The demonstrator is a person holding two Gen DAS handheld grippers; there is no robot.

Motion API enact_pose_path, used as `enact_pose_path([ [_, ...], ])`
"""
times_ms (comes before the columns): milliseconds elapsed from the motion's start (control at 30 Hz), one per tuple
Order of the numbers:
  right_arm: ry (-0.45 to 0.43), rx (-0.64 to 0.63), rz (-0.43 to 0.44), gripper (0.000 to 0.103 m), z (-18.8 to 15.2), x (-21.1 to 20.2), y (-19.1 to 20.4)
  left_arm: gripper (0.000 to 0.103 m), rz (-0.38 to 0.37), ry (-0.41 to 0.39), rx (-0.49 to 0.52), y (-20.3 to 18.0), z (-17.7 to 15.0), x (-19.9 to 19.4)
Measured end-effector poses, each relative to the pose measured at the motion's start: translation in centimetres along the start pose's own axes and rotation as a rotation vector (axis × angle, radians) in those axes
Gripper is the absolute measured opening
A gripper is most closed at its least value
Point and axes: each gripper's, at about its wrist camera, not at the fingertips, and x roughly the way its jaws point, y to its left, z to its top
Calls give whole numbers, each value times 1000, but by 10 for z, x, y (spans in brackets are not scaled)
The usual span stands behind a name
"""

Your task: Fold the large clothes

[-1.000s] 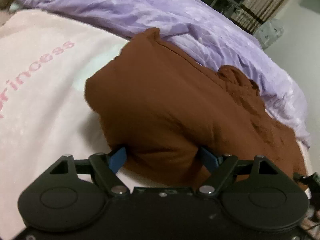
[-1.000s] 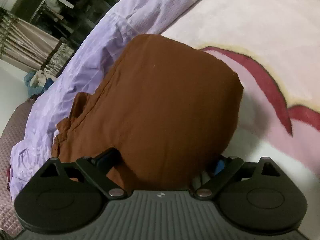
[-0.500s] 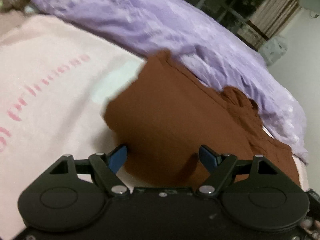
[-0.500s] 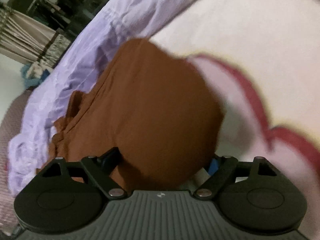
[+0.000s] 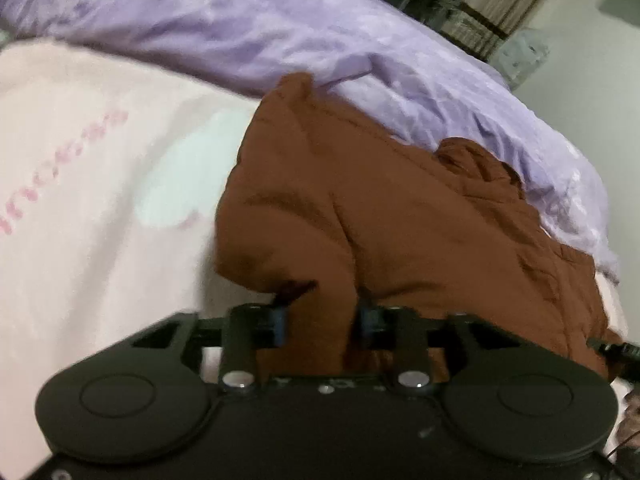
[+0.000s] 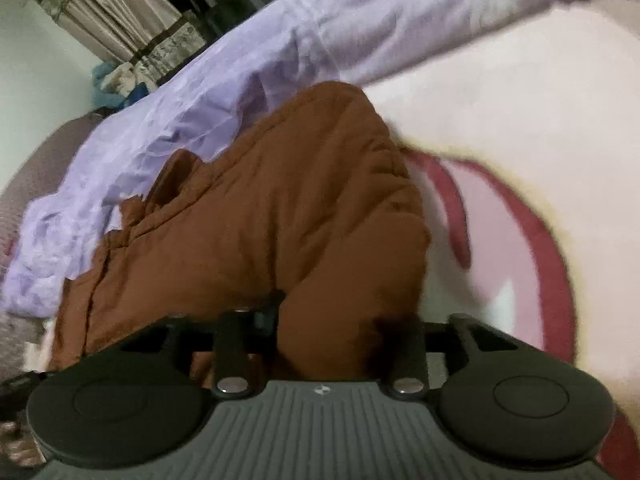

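My left tongs (image 5: pixel 322 322) have just been closing, and now they pinch a bunched ridge of the rust-brown soft fabric garment (image 5: pixel 400 216), the blue pads (image 5: pixel 280 322) pressed into the cloth from both sides. My right tongs (image 6: pixel 332 328) have just been closing too, and a thick fold of the same garment (image 6: pixel 288 220) sits clamped between their dark fingers (image 6: pixel 266 316), filling the gap completely.

So I have the near edge of the garment in both tongs. From that edge the brown cloth runs away from me, humped and wrinkled, across the pale pink fleecy blanket (image 5: pixel 80 208) that covers the bed. In the left wrist view the garment spreads up and to the right of the tongs, with a crumpled, gathered part at its far right end. In the right wrist view it spreads up and to the left of the tongs, the crumpled part at its far left.

The garment's far edge touches the crinkled lilac quilt (image 5: pixel 280 32), which lies as a long band just beyond it. Left of the garment, in the left wrist view, the blanket carries blurred pink lettering (image 5: pixel 60 168). Right of the garment, in the right wrist view, a dark red curved outline (image 6: pixel 552 264) is printed on the blanket, just beside the cloth's edge. Beyond the quilt hang striped beige curtains (image 6: pixel 116 20).
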Motion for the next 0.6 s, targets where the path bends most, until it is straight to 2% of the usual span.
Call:
enact_pose_path([
  [67, -23, -51, -17, 31, 2, -18, 13, 16, 36, -41, 67, -15, 2, -23],
  [100, -36, -59, -1, 30, 4, -32, 18, 16, 35, -71, 70, -19, 4, -41],
  [167, -67, -83, 44, 29, 6, -61, 26, 15, 31, -82, 52, -22, 9, -70],
  [233, -100, -115, 50, 29, 5, -96, 39, 15, -3, -110, 27, -24, 7, -105],
  [300, -127, -138, 55, 28, -2, -135, 50, 15, -33, -163, 47, -26, -6, -148],
  [367, -149, -163, 65, 28, -17, -175, 53, 15, -33, -177, 118, -30, -32, -189],
  [433, -139, -176, 78, 28, -40, -210, 51, 15, -38, -117, 133, -25, -65, -212],
  [500, -115, -190, 60, 28, -74, -232, 42, 15, -43, -24, 135, -18, -105, -219],
  [600, -48, -195, -10, 29, -121, -230, 30, 16, -37, 119, 77, 4, -168, -204],
])
